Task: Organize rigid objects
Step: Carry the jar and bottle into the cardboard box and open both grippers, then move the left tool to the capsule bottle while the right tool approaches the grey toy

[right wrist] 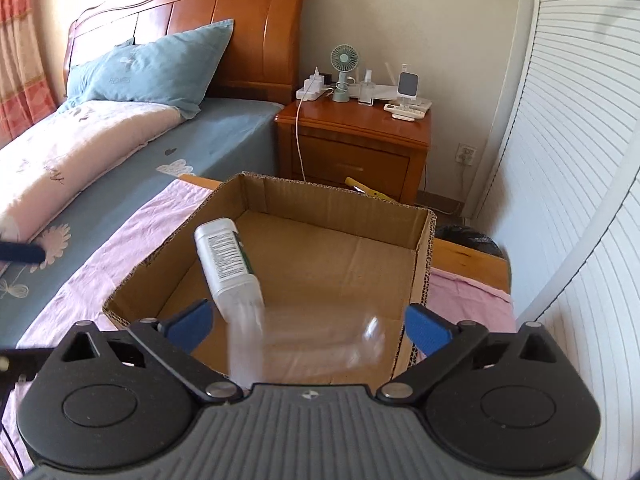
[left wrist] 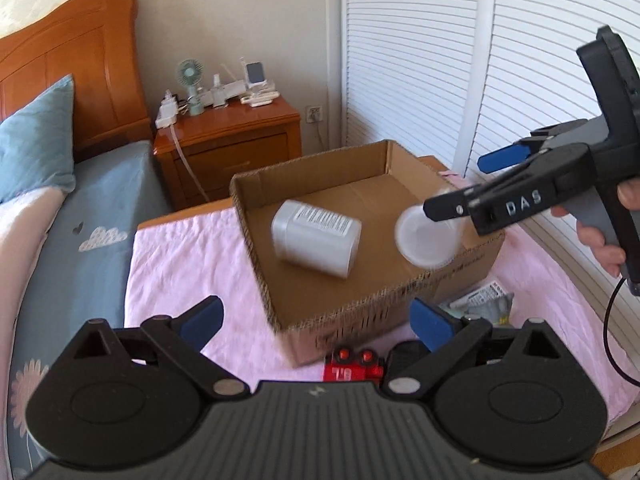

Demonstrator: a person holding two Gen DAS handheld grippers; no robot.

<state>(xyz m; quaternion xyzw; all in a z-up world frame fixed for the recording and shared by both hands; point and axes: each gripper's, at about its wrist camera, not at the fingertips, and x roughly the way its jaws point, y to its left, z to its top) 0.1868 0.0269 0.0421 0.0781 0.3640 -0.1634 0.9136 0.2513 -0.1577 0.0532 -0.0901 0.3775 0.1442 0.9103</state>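
Right hand-held gripper [right wrist: 308, 326]: jaws spread wide above the near end of the box; blue pads touch nothing. A blurred clear cup is between them, free of both pads.
Left hand-held gripper [left wrist: 316, 322]: jaws spread wide, nothing between them; it sits at the 6 o'clock side of the box.
Clear plastic cup [left wrist: 430, 236]: translucent, round mouth facing the left camera, motion-blurred; at the box's 3 o'clock side, just below the right tool's fingertips. Whether it rests on the box floor cannot be told.
White bottle [left wrist: 316, 236]: opaque white plastic, squarish body, printed label uppermost; lying on its side on the box floor, left of centre.
Cardboard box [left wrist: 256, 236]: brown, open-topped, corrugated rim; holds the bottle.
Loose items: red toy vehicle [left wrist: 352, 366] and a crumpled printed packet [left wrist: 486, 300] outside the box, at its 6 and 4 o'clock.
Desk [right wrist: 468, 256]: wooden, covered by a pink cloth [left wrist: 188, 264]; box stands on it.
Room: bed with blue sheet [right wrist: 224, 136], blue pillow and orange wooden headboard at 10 o'clock; wooden nightstand [right wrist: 356, 136] at 12 o'clock carrying a small green fan and chargers; white louvred doors [left wrist: 420, 48] at 2 o'clock.
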